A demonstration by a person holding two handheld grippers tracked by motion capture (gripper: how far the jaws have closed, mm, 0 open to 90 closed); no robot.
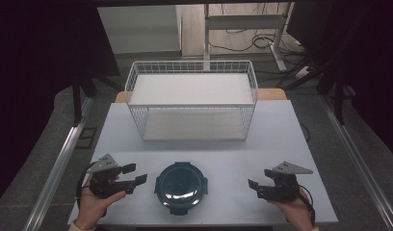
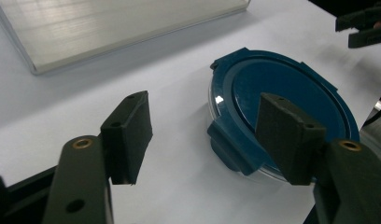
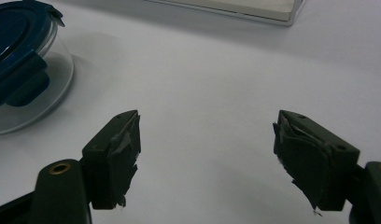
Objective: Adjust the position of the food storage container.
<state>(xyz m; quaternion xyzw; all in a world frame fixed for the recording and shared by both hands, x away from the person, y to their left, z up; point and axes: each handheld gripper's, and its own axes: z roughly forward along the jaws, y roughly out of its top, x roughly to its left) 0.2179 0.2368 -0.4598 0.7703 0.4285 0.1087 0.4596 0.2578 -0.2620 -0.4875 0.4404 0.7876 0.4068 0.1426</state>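
On the white bench (image 1: 281, 139) a round clear container with a dark blue clip lid (image 1: 181, 186) sits between my two grippers, touching neither. My left gripper (image 1: 133, 176) has its jaws spread, and so does my right gripper (image 1: 258, 181); both hold nothing. Behind the container stands a white wire basket (image 1: 191, 99) with two shelves, which seem bare, though the view is dim.

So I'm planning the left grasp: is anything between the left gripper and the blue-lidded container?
Nothing visible. Bare table lies between the open left gripper and the container.
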